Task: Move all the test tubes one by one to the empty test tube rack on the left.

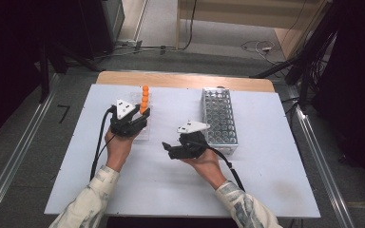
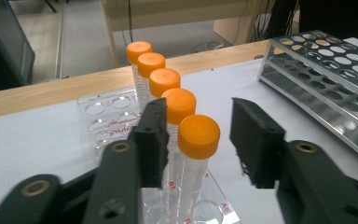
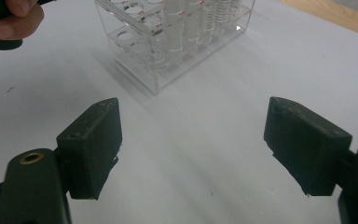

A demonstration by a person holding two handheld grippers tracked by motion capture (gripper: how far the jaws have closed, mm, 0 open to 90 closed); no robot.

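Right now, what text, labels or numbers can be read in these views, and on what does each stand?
"A6": red print on the near corner of the clear rack, my best reading, blurred.
Red word on the clear rack's top plate: too blurred to read.
Red marks on the nearest orange-capped tube: look like letters, not legible.
Graduation lines on the tubes: no readable numbers.
Metal rack: no text visible.

Tube (image 2: pixel 193 158): base cut by lower edge, left side behind finger; metal rack (image 2: pixel 326 79): right end cropped; tube labels illegible.
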